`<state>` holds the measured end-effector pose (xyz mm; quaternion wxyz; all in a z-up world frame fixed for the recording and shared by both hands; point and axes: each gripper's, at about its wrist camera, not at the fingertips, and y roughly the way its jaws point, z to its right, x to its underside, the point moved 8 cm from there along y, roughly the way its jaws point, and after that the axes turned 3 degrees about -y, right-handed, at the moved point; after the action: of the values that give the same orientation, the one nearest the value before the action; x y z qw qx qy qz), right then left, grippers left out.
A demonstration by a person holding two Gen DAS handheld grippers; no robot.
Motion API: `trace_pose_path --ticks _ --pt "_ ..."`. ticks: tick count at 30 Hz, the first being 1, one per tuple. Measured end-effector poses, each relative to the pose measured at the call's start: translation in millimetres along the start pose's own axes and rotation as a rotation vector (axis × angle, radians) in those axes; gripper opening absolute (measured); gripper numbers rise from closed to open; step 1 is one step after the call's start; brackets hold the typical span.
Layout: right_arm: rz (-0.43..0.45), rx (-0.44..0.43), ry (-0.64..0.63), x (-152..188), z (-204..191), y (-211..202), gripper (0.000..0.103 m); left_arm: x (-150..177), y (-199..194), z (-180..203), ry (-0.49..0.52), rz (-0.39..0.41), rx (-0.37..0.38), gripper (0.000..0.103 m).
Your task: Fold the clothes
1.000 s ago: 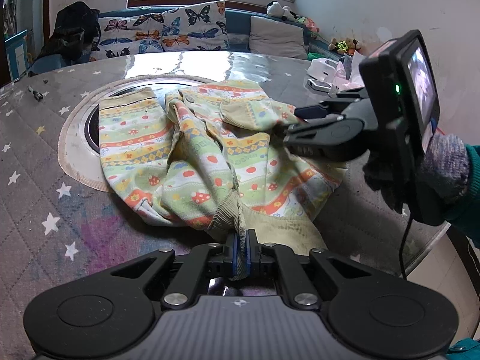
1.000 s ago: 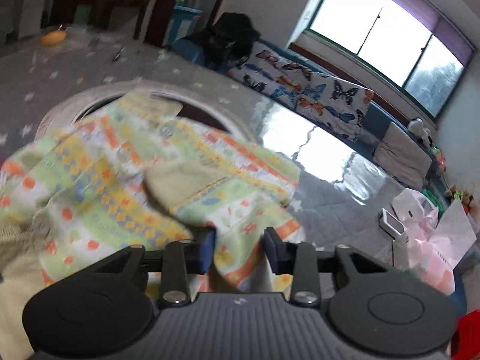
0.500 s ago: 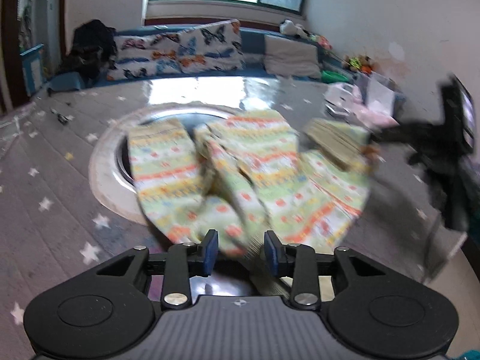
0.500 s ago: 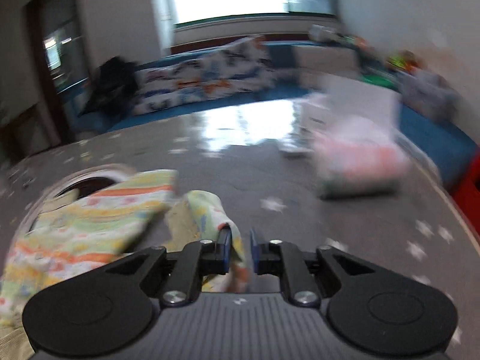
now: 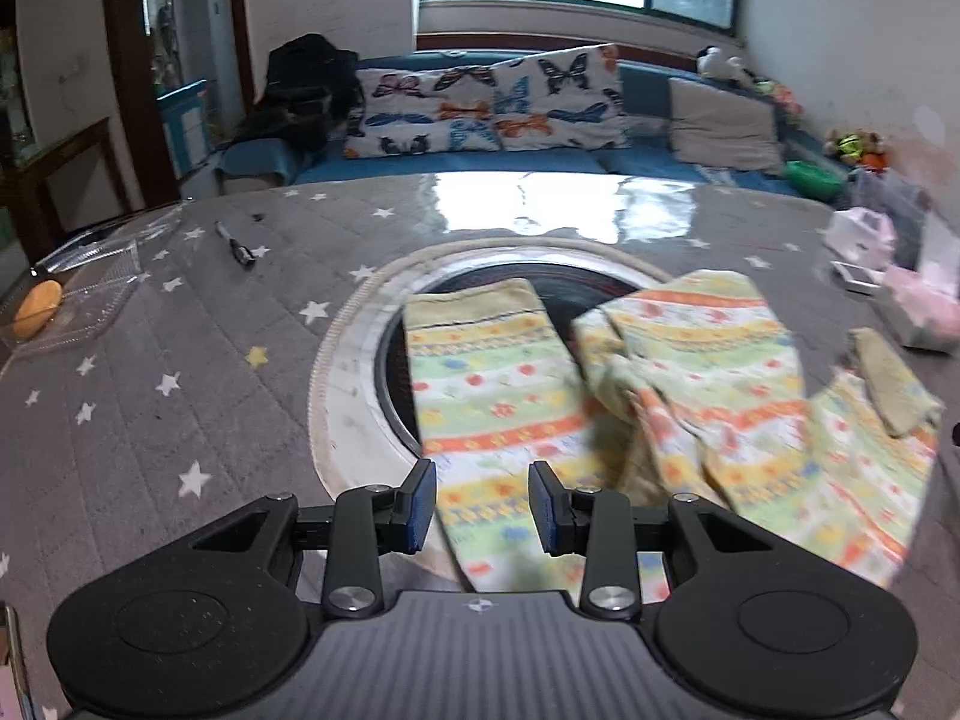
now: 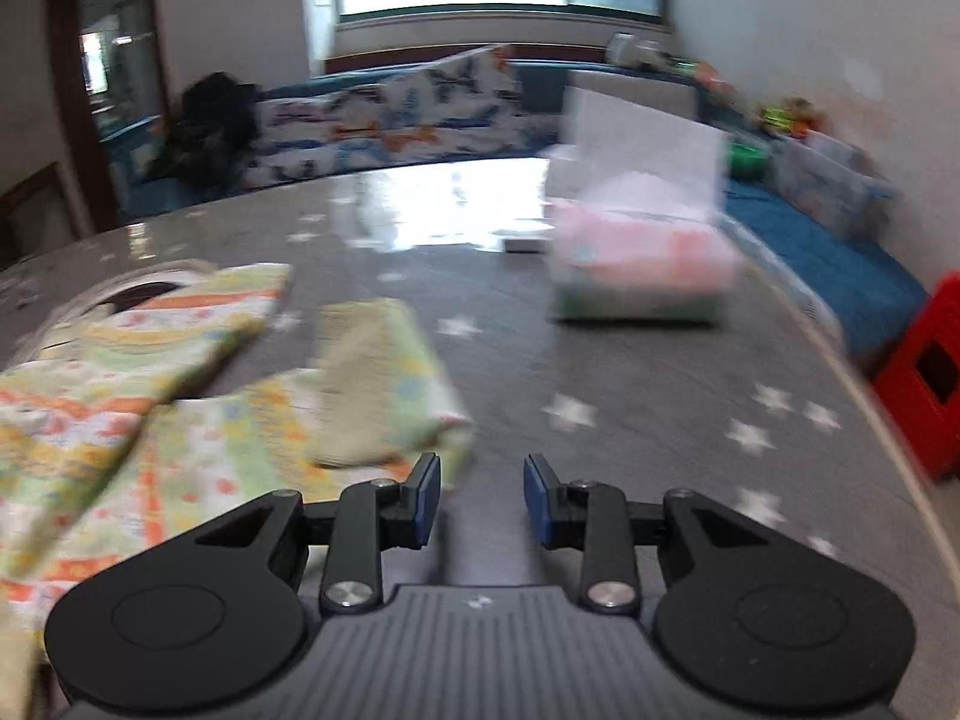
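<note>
Left claw hovering spread above the garment lying at lower center, right claw gaping over the bare desk, garment at frame left

both wrist views low over table, facing sofa; shared: garment, window wall.

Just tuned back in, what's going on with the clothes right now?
A person with two handheld grippers is folding a striped garment on the table. At this moment neither holds it: the left gripper is open above the left sleeve, and the right gripper is open beside the garment's right edge. The garment lies spread but rumpled, not yet folded.
</note>
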<state>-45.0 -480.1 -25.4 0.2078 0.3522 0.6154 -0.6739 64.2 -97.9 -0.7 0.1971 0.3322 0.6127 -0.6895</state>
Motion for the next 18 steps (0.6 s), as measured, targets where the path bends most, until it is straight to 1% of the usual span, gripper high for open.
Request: trace_pose_path --ticks 3,6,8,9,11,12,13,14,16,18 --pt "-0.001 -0.056 -0.071 -7.1 -29.5 7.7 0.031 -3.5 9.4 -5.3 -0.009 -0.014 -0.02 0.037" --pt "-0.016 -0.083 -0.13 -10.1 -51.8 20.3 0.031 -6.4 17.0 -10.1 -0.019 -0.028 -0.029 0.037" --pt "-0.031 -0.087 -0.15 -9.9 -60.7 28.5 0.03 -10.0 21.9 -14.3 -0.034 -0.035 -0.036 0.037" --pt "-0.037 -0.082 -0.154 -9.3 -62.7 31.9 0.03 -11.8 24.3 -16.3 -0.041 -0.038 -0.04 0.037" --pt "-0.034 -0.062 -0.157 -9.5 -62.0 34.5 0.024 -16.6 28.1 -19.6 -0.051 -0.037 -0.047 0.038" --pt "-0.034 -0.06 -0.15 -10.1 -60.1 34.3 0.023 -19.1 30.1 -21.0 -0.054 -0.034 -0.05 0.041" --pt "-0.035 -0.061 -0.144 -10.1 -58.2 33.7 0.02 -21.7 32.0 -22.4 -0.056 -0.031 -0.054 0.043" --pt "-0.034 -0.06 -0.14 -9.8 -55.6 32.6 0.015 -24.6 35.3 -23.6 -0.061 -0.03 -0.053 0.044" --pt "-0.022 -0.043 -0.135 -10.8 -48.5 28.3 0.009 -30.0 42.7 -26.2 -0.072 -0.032 -0.054 0.044" --pt "-0.004 -0.017 -0.13 -12.8 -40.1 23.0 0.008 -35.2 50.7 -28.1 -0.081 -0.037 -0.057 0.044"
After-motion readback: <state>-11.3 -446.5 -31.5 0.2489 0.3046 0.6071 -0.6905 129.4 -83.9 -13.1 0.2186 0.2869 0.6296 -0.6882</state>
